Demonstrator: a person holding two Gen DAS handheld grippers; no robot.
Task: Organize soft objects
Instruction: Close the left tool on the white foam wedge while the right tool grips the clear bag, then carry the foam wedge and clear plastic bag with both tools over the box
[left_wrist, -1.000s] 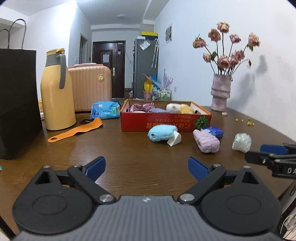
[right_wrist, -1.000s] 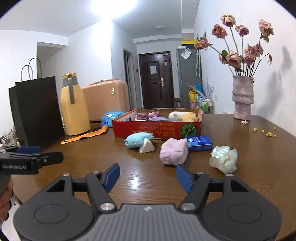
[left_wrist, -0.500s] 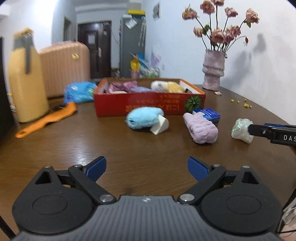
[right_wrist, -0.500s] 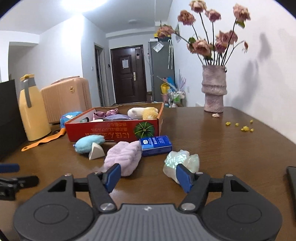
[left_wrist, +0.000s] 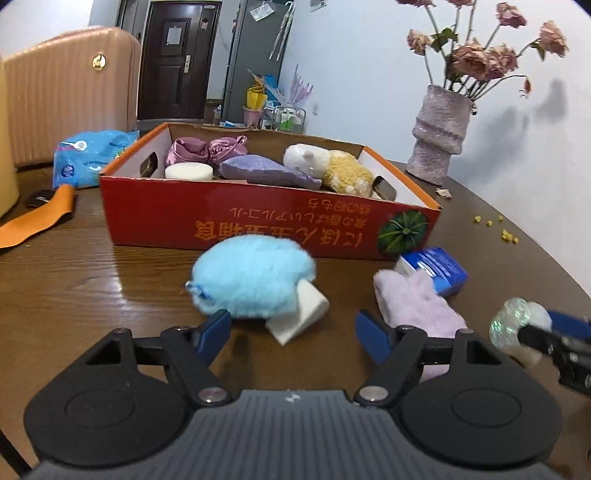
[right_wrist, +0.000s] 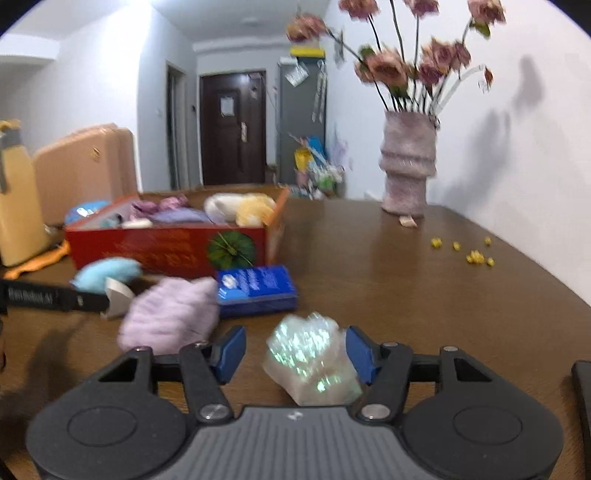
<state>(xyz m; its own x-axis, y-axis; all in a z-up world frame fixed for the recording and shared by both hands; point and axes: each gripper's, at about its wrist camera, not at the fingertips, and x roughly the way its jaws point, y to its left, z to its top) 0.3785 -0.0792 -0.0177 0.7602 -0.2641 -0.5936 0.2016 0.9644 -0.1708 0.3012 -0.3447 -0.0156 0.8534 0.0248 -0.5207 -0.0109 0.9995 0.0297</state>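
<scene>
Table (left_wrist: 92, 280): brown wood, carrying everything below.
Box (left_wrist: 236, 225): red cardboard, open-topped, already holding several soft things.
Vase (right_wrist: 408, 166): far right by the wall, with dried roses.
Left gripper (left_wrist: 293, 330): fingers apart and just closing in, with the white wedge (left_wrist: 299, 314) partly between them and the blue puff (left_wrist: 251, 280) just beyond.
Right gripper (right_wrist: 295, 354): fingers apart, closing in around the shiny wrapped lump (right_wrist: 312, 360); right pad looks to touch it, left pad is clear.
Lilac mitt (right_wrist: 170, 314): lies between the two grippers, in front of the box.
Blue packet (right_wrist: 255, 290): beside the mitt.
</scene>
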